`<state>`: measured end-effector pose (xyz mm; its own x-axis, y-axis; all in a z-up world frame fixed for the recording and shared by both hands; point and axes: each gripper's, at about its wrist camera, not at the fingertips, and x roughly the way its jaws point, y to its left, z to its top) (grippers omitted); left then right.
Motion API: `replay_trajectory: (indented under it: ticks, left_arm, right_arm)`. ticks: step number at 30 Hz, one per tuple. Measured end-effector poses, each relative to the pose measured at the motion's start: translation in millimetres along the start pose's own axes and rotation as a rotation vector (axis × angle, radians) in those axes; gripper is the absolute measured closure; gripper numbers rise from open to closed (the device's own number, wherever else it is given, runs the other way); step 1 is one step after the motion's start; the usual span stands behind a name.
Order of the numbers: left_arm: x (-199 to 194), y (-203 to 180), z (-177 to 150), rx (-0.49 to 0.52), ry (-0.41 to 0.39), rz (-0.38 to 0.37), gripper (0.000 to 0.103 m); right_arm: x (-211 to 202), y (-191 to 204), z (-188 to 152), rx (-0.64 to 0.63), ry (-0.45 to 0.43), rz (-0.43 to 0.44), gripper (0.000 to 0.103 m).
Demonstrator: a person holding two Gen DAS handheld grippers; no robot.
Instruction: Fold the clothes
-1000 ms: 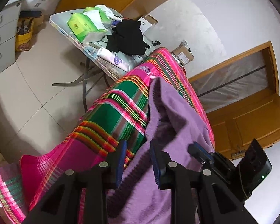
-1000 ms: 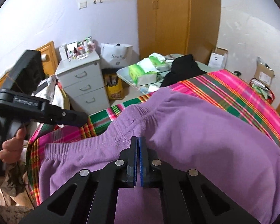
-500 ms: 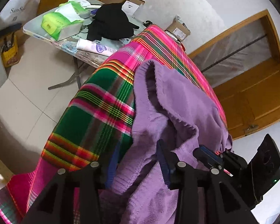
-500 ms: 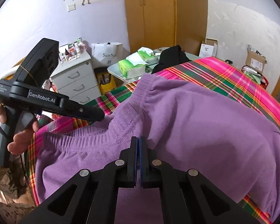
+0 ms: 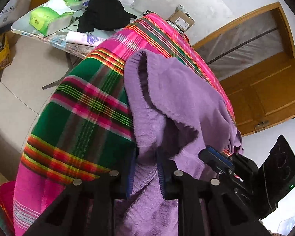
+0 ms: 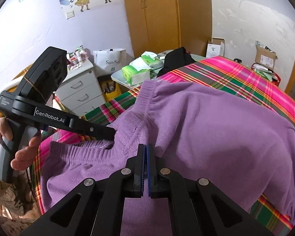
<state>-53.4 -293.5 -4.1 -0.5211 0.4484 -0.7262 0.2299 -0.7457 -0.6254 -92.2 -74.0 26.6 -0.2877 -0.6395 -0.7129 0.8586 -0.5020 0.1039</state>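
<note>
Since the earlier frame, left tongs have slid along the purple garment toward its ribbed edge, and the bed's plaid cover fills more of that view. Left jaws are closing now, narrow, with a bunched fold of purple fleece between them; pads appear to press it on both sides. Right tongs are fully closed; fabric lies under and around the tips, but whether any is pinched cannot be told. Garment lies spread on the plaid cover, ribbed cuff toward the cluttered desk, one layer lifted open near the left tongs. Hand grips the left tool's handle. Risks, as judged: left jaws may catch only the top layer, so the lower layer stays behind and the fold goes crooked; fleece is thick and could slip from a shallow bite; if the right tongs hold nothing, pulling left would drag the whole garment and ruck the cover.
</note>
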Motion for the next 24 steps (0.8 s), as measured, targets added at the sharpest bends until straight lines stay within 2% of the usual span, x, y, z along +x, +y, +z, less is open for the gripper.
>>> replay_trajectory:
  ticks: [4, 7, 10, 12, 19, 24]
  left_arm:
    - [-13.2, 3.8, 2.7, -0.018, -0.076, 0.014, 0.095]
    - [-30.0, 9.8, 4.6, -0.039, -0.161, 0.055, 0.097]
    - [-36.8, 14.0, 4.1, -0.042, -0.205, 0.102, 0.097]
    - [-36.2, 18.2, 4.2, -0.045, -0.211, 0.127, 0.097]
    - [-25.3, 27.4, 3.0, -0.075, -0.186, 0.140, 0.097]
    - [-20.6, 29.3, 4.6, -0.107, -0.174, 0.124, 0.093]
  right_arm:
    - [-1.4, -2.6, -2.3, 0.022, -0.005, -0.001, 0.101]
    - [-2.0, -1.4, -1.8, 0.026, -0.010, 0.004, 0.101]
    - [-1.7, 1.1, -0.6, 0.023, -0.016, 0.011, 0.101]
    - [0.9, 4.2, 1.3, 0.023, -0.017, 0.018, 0.101]
    - [15.0, 12.8, 5.6, 0.043, -0.013, 0.054, 0.101]
    - [30.7, 10.6, 9.0, 0.094, 0.009, 0.087, 0.097]
